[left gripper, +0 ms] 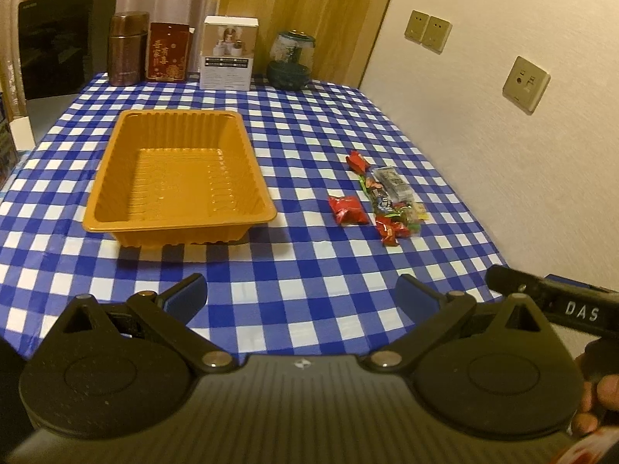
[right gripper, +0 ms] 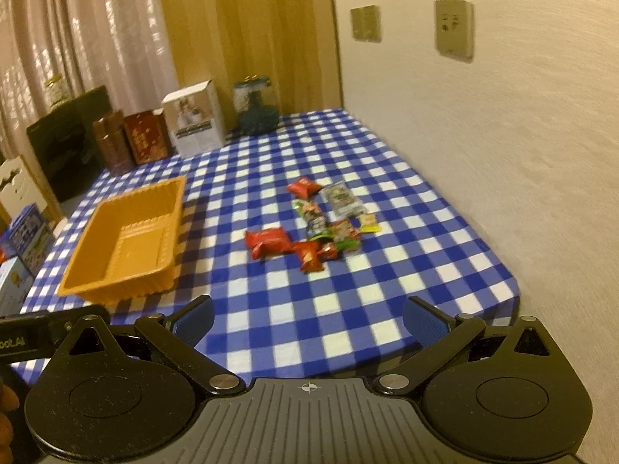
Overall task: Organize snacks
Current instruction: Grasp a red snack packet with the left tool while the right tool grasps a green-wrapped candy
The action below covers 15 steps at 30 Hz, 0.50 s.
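An empty orange tray [left gripper: 116, 189] [right gripper: 77, 270] stands on the blue checked tablecloth, left of centre. A pile of several small snack packets [left gripper: 381, 197] [right gripper: 313, 228] lies to its right: red packets [left gripper: 348, 210] [right gripper: 267, 241], a silver one [left gripper: 392, 185] [right gripper: 342, 197] and green ones. My left gripper [left gripper: 301, 294] is open and empty above the table's near edge. My right gripper [right gripper: 307, 319] is open and empty, also near the front edge, well short of the snacks.
At the table's back stand a brown canister [left gripper: 127, 48], a red box [left gripper: 168, 52], a white box [left gripper: 228, 54] and a dark glass jar [left gripper: 292, 62]. A wall with sockets [left gripper: 526, 83] runs along the right. Boxes [right gripper: 23, 247] sit off the left side.
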Each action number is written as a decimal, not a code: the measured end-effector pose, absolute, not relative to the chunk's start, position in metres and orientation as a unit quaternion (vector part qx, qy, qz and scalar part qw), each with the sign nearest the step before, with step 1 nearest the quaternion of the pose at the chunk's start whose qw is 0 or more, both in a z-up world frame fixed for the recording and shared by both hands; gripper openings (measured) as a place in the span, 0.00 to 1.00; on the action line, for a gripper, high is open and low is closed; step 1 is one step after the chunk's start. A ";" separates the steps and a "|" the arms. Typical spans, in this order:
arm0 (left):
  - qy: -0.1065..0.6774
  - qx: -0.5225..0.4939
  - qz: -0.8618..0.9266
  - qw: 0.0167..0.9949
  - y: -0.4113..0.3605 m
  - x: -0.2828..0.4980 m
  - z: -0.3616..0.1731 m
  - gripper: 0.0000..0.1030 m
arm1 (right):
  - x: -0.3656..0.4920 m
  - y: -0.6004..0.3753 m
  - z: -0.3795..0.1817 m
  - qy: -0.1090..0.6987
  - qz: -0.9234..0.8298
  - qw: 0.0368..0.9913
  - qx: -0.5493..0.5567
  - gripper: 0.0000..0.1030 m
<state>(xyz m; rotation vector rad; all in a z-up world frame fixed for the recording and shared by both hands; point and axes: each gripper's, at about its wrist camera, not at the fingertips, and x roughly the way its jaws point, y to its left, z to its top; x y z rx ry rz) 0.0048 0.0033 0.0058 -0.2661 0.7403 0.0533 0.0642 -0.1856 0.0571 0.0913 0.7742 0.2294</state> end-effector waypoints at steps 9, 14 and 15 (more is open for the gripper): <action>0.355 -0.093 -0.023 0.930 -0.001 0.051 -0.005 1.00 | 0.094 -0.207 0.050 0.363 0.092 0.926 0.048 0.99; 0.351 -0.025 -0.080 0.933 -0.007 0.093 -0.008 0.96 | 0.116 -0.216 0.039 0.359 0.096 0.927 0.048 0.99; 0.352 -0.012 -0.091 0.932 -0.009 0.102 -0.009 0.95 | 0.121 -0.218 0.036 0.359 0.098 0.927 0.049 0.99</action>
